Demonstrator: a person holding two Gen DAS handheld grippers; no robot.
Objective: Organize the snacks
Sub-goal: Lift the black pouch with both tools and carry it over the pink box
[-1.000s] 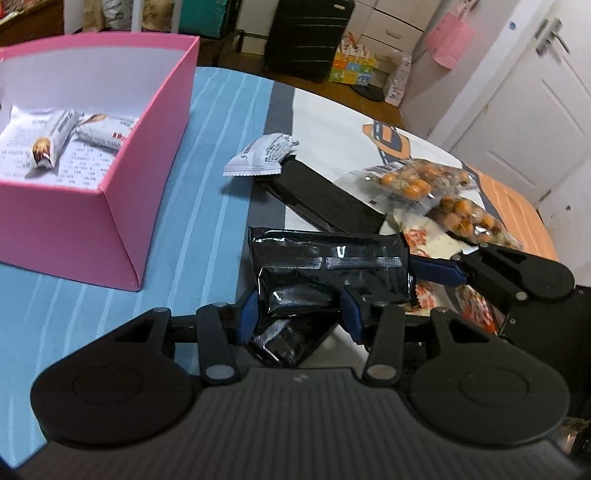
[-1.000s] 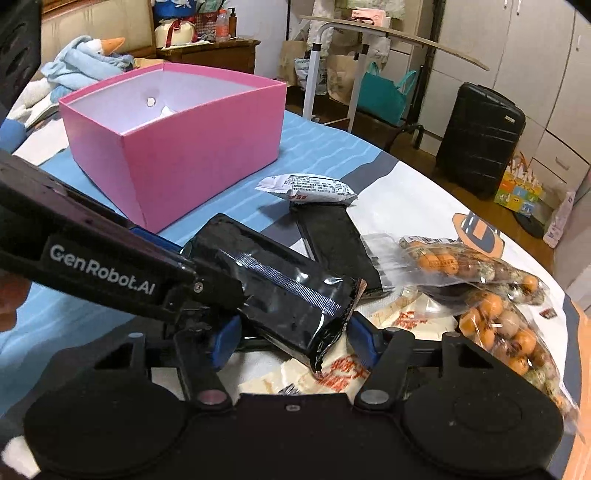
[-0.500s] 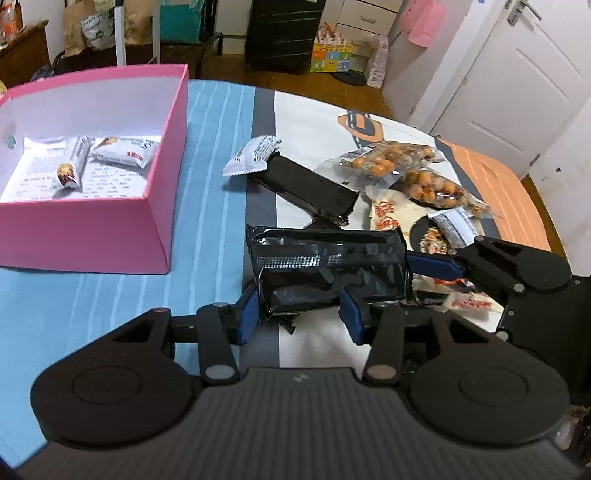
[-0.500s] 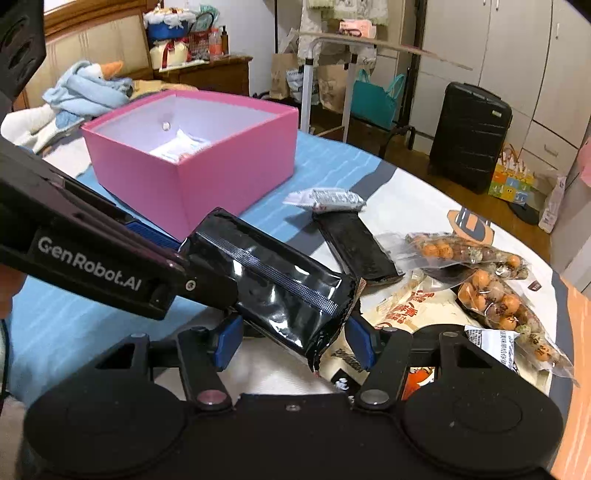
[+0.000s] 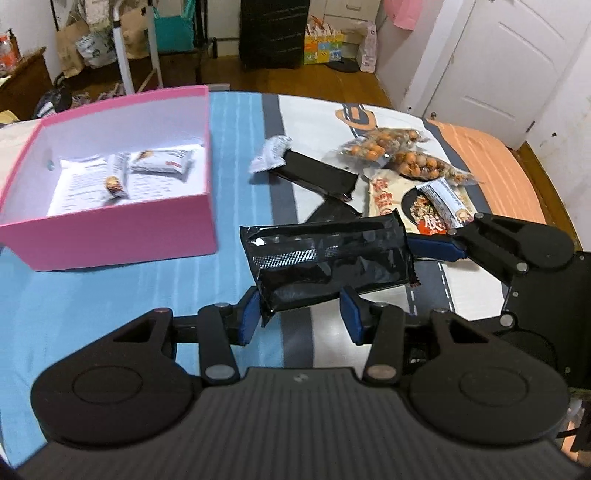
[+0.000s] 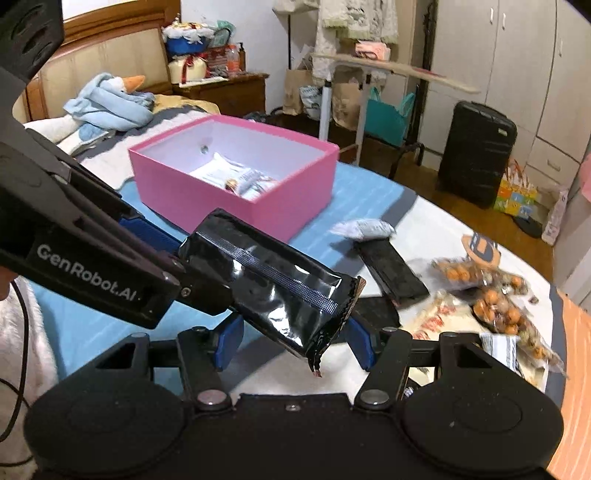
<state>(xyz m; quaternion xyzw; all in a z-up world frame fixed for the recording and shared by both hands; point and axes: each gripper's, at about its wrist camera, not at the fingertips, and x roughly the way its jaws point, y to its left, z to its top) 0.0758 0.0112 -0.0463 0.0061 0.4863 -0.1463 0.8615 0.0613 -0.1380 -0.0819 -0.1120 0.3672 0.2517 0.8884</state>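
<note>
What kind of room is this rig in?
Likely a home bedroom: a bed headboard, a suitcase by wardrobe doors, and snacks spread on a bed-like striped sheet.

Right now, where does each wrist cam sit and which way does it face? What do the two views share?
Left wrist: on the left tongs, above the striped bedspread, facing the white door. It shows its own two fingers, and the right tongs come in from the right.
Right wrist: on the right tongs, facing the headboard. It shows its own two fingers, and the left tongs come in from the left.
Shared: the black packet aloft between the fingers, the pink box and the black suitcase.
</note>
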